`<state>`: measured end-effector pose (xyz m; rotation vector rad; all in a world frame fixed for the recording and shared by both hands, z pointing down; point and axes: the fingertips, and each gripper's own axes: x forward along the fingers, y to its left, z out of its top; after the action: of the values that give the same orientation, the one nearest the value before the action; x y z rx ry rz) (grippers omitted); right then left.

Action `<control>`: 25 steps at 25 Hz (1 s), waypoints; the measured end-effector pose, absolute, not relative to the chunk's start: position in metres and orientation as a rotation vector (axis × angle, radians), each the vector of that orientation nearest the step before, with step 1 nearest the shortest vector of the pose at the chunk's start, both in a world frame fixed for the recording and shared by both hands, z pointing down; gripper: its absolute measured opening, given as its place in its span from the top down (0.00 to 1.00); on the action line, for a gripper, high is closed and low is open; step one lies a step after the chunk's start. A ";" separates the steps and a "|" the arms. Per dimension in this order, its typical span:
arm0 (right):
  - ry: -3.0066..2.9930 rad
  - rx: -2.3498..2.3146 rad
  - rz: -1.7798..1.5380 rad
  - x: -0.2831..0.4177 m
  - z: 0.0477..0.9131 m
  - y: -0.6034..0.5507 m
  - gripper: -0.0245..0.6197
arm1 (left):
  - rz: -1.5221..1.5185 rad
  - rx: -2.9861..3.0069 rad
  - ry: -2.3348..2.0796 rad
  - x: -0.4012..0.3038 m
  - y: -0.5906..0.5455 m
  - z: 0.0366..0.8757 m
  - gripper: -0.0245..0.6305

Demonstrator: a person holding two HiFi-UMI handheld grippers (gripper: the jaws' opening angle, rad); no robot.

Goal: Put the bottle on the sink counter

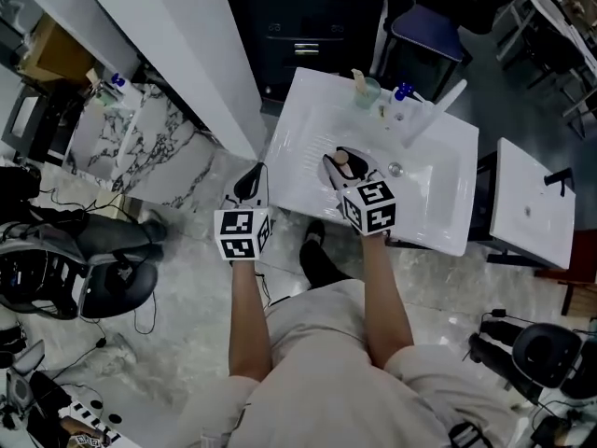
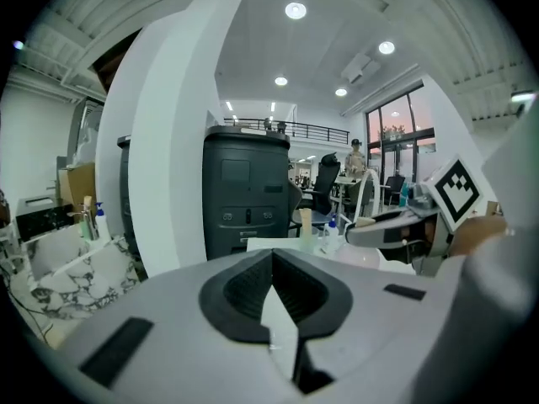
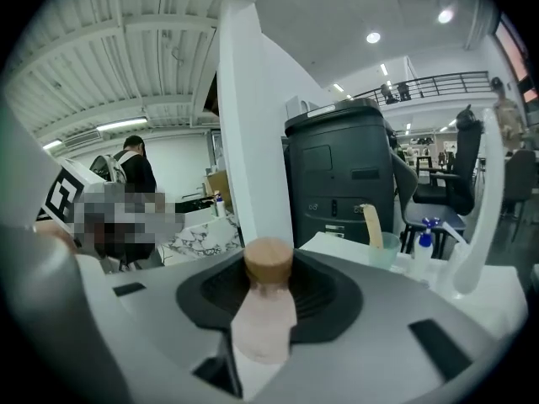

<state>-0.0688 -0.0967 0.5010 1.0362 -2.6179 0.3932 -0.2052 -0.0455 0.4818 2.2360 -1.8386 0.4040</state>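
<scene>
- Right now your right gripper [image 1: 342, 166] is clamped on the bottle [image 3: 264, 305]; its dark pads press against both sides of the pale pink body.
- The bottle stands upright between those jaws, and its round tan cap [image 3: 268, 263] sticks up above the pads.
- From the head view, you hold the bottle over the front left part of the white sink [image 1: 438, 208], near the basin's edge. It is in the grip, not set down on the counter.
- Your left gripper [image 1: 249, 183] is closed with nothing in it. In its own view the two pads meet at their tips.
- That left gripper sits just beside the sink's left edge, well apart from the bottle.
- At the back of the sink counter you have a clear cup [image 1: 367, 91] with a flat stick in it, a small blue-capped spray bottle [image 1: 401, 93] and a white faucet [image 1: 431, 112].
- A dark cabinet [image 2: 244, 199] stands beyond the sink.
- A second white sink [image 1: 532, 203] sits off to your right.
</scene>
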 end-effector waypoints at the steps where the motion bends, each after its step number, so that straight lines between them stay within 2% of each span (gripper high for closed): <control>1: -2.618 1.035 0.394 -0.073 0.501 -0.106 0.77 | 0.410 2.244 -1.831 -0.207 -0.057 0.482 0.95; 13: -2.641 1.070 0.430 -0.096 0.510 -0.209 0.77 | 0.519 2.357 -1.751 -0.192 -0.149 0.491 0.95; 25: -2.642 1.054 0.338 -0.109 0.518 -0.257 0.77 | 0.458 2.379 -1.714 -0.174 -0.205 0.495 0.95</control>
<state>-0.1086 -0.2574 0.5179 1.0537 -2.6419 0.3376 -0.1741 -0.2046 0.4947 2.3795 -1.7136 0.4581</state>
